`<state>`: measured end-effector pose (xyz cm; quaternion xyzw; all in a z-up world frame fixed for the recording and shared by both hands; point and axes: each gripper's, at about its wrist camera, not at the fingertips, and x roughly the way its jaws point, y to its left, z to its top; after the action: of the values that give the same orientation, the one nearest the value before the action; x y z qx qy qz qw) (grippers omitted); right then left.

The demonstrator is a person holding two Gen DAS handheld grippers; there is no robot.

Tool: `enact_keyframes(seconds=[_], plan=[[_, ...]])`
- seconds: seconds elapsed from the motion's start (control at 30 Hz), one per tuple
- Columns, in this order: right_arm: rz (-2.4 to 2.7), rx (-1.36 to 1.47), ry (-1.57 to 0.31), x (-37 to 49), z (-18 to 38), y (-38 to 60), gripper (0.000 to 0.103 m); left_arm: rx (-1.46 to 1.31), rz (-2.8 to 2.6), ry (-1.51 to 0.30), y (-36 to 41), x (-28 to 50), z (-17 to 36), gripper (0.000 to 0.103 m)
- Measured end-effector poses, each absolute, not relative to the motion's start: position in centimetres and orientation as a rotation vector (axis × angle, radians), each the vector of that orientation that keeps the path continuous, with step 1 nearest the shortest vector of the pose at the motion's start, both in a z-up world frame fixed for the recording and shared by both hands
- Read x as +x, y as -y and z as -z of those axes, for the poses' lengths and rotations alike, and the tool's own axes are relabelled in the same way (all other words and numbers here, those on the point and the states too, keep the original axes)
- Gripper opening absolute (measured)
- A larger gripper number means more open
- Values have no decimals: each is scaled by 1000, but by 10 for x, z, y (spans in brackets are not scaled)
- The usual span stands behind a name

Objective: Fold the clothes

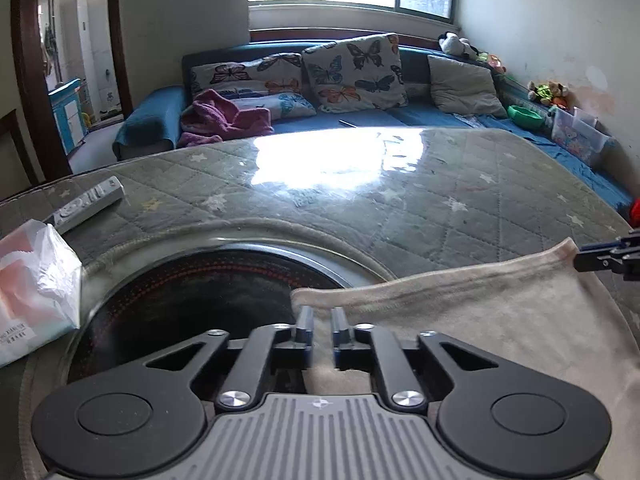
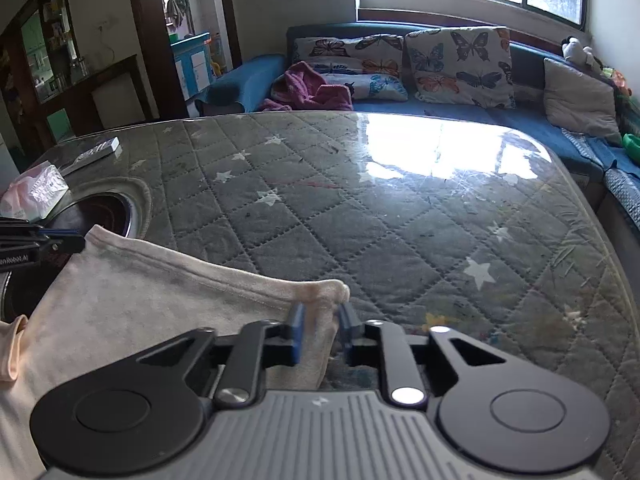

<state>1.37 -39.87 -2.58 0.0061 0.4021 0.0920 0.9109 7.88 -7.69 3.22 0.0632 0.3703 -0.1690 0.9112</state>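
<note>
A beige garment (image 1: 480,320) lies flat on the quilted grey table top (image 1: 400,208). My left gripper (image 1: 322,314) sits over the garment's left corner, jaws a little apart. The cloth lies between and under the fingers, and the pads do not press on it. In the right wrist view the garment (image 2: 140,292) reaches to my right gripper (image 2: 322,312). Its jaws stand slightly apart around the right corner, without pinching it. Each gripper shows in the other's view: the right gripper (image 1: 600,258) at the edge, the left gripper (image 2: 60,244) likewise.
A round dark hob (image 1: 192,292) is set into the table under the garment's left corner. A tissue pack (image 1: 32,292) and a remote (image 1: 88,204) lie at the left. Behind the table stands a blue sofa (image 1: 360,120) with butterfly cushions and a pink garment (image 1: 224,116).
</note>
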Motion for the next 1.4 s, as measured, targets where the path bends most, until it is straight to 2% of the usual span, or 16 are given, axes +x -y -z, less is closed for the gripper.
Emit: enact_keyframes(seconds=[0.1, 0.17, 0.2, 0.23, 0.47, 0.57, 0.63, 0.7, 0.8, 0.9, 1.03, 1.17, 1.33, 1.37, 1.4], plan=[[-200, 2, -846, 17, 31, 396, 23, 138, 336, -774, 80, 82, -26, 22], [-205, -14, -842, 19, 31, 395, 19, 140, 337, -773, 80, 84, -24, 14], [-205, -20, -838, 20, 31, 394, 10, 144, 335, -767, 80, 85, -24, 6], [-203, -23, -833, 21, 30, 394, 6, 148, 334, -762, 81, 87, -24, 3], [-158, -29, -795, 44, 33, 392, 5, 140, 274, -740, 82, 108, -23, 2], [-155, -38, -796, 52, 32, 391, 7, 118, 269, -749, 80, 112, -24, 3], [-157, -41, -794, 52, 29, 391, 13, 104, 271, -750, 76, 107, -29, 12], [-164, -54, -774, 43, 21, 389, 14, 105, 286, -735, 71, 94, -36, 17], [-210, -76, -758, 22, 7, 383, 17, 103, 332, -721, 65, 65, -47, 30], [-275, -98, -762, -4, -2, 372, 19, 113, 398, -695, 65, 24, -55, 31], [-369, -123, -779, -42, -5, 350, 29, 154, 459, -677, 73, -30, -56, 42], [-474, -166, -814, -79, -2, 323, 34, 224, 469, -666, 80, -59, -45, 42], [-559, -200, -855, -114, 7, 299, 35, 237, 445, -689, 80, -65, -29, 42], [-567, -207, -862, -118, 9, 296, 36, 234, 438, -688, 78, -64, -28, 41], [-572, -213, -868, -122, 12, 293, 36, 231, 431, -682, 77, -65, -27, 32]])
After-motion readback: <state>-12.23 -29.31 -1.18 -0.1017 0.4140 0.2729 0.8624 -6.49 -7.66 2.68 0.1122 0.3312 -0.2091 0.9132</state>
